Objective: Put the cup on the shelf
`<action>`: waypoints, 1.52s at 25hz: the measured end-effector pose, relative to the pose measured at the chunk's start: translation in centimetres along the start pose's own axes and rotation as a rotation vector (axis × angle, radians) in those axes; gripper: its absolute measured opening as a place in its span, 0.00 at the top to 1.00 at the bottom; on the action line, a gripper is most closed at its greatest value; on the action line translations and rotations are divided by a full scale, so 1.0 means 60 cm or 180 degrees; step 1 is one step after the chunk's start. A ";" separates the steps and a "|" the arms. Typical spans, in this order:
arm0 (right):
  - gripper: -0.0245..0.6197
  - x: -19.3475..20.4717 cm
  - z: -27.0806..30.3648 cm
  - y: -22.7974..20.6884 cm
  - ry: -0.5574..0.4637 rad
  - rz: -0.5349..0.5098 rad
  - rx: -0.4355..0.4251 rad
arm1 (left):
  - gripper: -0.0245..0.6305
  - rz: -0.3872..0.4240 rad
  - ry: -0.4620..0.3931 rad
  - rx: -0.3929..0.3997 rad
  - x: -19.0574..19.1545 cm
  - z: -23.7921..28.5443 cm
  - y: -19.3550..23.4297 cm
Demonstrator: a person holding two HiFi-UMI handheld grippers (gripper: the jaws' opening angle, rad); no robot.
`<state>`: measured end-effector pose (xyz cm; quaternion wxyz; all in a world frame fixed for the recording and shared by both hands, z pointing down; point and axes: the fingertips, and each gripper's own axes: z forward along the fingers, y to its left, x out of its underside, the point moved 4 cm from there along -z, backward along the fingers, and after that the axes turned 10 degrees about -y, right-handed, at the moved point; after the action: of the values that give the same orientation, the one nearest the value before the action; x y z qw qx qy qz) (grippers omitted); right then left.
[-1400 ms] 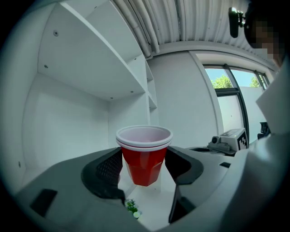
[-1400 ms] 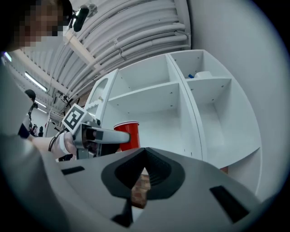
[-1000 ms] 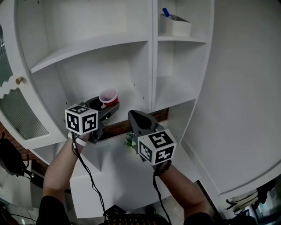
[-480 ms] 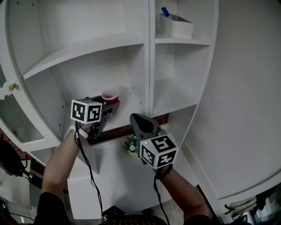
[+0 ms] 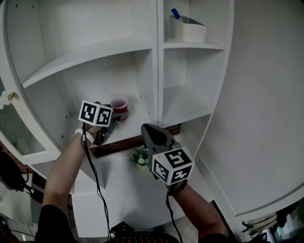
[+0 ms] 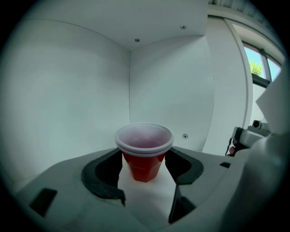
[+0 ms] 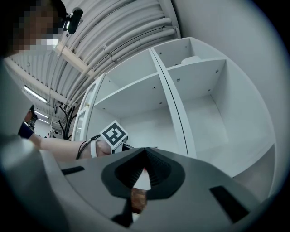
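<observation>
A red cup [image 5: 119, 104] with a white rim stands upright in the middle left compartment of the white shelf unit [image 5: 137, 124]. My left gripper [image 5: 119, 114] reaches into that compartment with its jaws closed against the cup's sides. In the left gripper view the cup [image 6: 144, 152] sits between the two dark jaws of the left gripper [image 6: 144, 157], with its base down on the white shelf board [image 6: 149, 192]. My right gripper [image 5: 145, 128] hangs below and in front of the shelf, shut with nothing in it; its tips meet in the right gripper view [image 7: 145, 152].
A small green plant [image 5: 140, 156] stands on the lower ledge by a brown strip [image 5: 118, 144]. A white box [image 5: 187, 29] with a blue item [image 5: 176, 13] sits on the upper right shelf. A vertical divider [image 5: 157, 71] bounds the cup's compartment on the right.
My left gripper has carried the cup up and deeper into the compartment, toward the back corner. The right gripper has stayed almost in place.
</observation>
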<state>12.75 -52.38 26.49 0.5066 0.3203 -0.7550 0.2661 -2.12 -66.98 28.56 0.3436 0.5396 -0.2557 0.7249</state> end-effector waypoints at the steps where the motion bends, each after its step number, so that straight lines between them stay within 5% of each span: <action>1: 0.97 0.000 -0.002 -0.001 -0.0004 0.0003 0.0006 | 0.51 0.0003 0.0002 -0.0010 0.000 0.001 0.001; 27: 0.97 0.022 -0.039 0.047 0.0064 0.0015 0.0051 | 0.48 -0.0005 0.0029 0.0137 0.030 -0.085 -0.022; 38: 0.97 0.046 -0.058 0.090 0.0160 0.0015 0.0069 | 0.49 0.0073 -0.0424 0.0558 0.052 -0.218 -0.115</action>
<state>9.99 -46.89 29.84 0.5212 0.3172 -0.7399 0.2834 -5.28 -52.22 27.78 0.2690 0.6116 -0.2197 0.7108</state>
